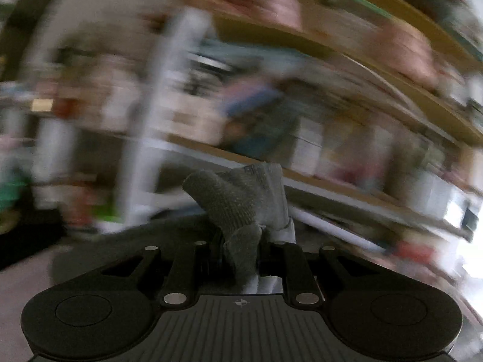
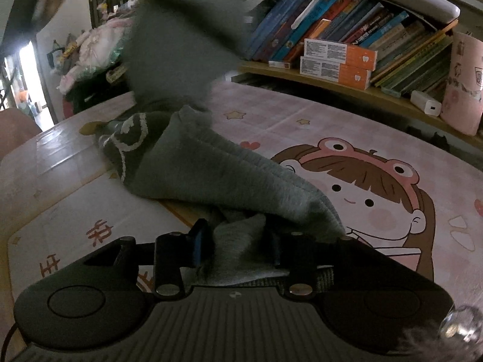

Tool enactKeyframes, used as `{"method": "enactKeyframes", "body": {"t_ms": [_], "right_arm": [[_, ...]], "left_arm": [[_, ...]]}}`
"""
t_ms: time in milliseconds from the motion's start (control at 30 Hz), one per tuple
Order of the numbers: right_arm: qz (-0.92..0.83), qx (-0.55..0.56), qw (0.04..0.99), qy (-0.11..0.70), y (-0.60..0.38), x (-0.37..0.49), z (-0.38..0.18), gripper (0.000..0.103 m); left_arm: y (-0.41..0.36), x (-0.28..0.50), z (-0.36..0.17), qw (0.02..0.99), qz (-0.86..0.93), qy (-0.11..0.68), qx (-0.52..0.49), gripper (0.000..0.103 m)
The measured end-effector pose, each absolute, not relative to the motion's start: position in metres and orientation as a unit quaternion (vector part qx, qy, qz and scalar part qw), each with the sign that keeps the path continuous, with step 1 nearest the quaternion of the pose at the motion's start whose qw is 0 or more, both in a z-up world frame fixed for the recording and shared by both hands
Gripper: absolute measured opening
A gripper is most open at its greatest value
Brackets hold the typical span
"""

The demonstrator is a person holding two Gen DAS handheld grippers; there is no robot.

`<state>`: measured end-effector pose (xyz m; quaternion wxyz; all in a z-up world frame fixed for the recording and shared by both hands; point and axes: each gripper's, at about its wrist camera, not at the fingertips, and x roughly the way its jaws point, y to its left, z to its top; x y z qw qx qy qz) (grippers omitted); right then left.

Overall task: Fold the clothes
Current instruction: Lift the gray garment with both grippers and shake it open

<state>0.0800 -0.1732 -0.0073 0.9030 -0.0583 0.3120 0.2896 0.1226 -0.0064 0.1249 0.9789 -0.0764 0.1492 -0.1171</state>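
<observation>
Looking along the left gripper (image 1: 241, 241), a fold of grey knitted garment (image 1: 241, 205) is seen clamped between its closed jaws, the cloth standing up above the fingers in a bunched ridge. Everything behind is smeared by motion blur; only wooden shelving (image 1: 392, 90) in tan streaks can be made out.

Along the right gripper (image 2: 241, 250), another bunch of the same grey garment (image 2: 217, 178) is pinched between the jaws, which are drawn in onto the cloth. From there the fabric is stretched away and up to the left, where a blurred upper part hangs lifted. A darker section with white looping lines is rested on the pink cartoon mat (image 2: 377, 163), which shows a girl in a frog hat. Leaning books (image 2: 332, 21) and two orange-and-white boxes (image 2: 338, 60) are ranged on the shelf behind.
</observation>
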Motion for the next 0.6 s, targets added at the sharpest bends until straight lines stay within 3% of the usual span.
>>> {"method": "enactKeyframes", "body": {"t_ms": [133, 233, 267, 300, 367, 600], "right_arm": [[0.293, -0.055, 0.902, 0.312, -0.175, 0.08, -0.008, 0.04], [0.296, -0.048, 0.901, 0.313, -0.177, 0.081, -0.007, 0.04], [0.297, -0.047, 0.901, 0.313, -0.178, 0.081, -0.007, 0.04], [0.297, -0.047, 0.901, 0.313, -0.178, 0.081, -0.007, 0.04], [0.296, -0.05, 0.901, 0.312, -0.177, 0.08, -0.007, 0.04], [0.294, -0.059, 0.903, 0.309, -0.173, 0.078, -0.007, 0.041]], "left_arm": [[-0.091, 0.157, 0.127, 0.949, -0.244, 0.198, -0.006, 0.027], [-0.139, 0.165, 0.101, 0.922, -0.272, 0.262, 0.085, 0.033], [-0.143, 0.162, 0.094, 0.921, -0.268, 0.261, 0.107, 0.043], [-0.143, 0.156, 0.09, 0.923, -0.261, 0.253, 0.123, 0.061], [-0.129, 0.144, 0.091, 0.936, -0.24, 0.223, 0.126, 0.083], [-0.034, 0.106, 0.107, 0.97, -0.146, 0.19, 0.051, 0.09]]}}
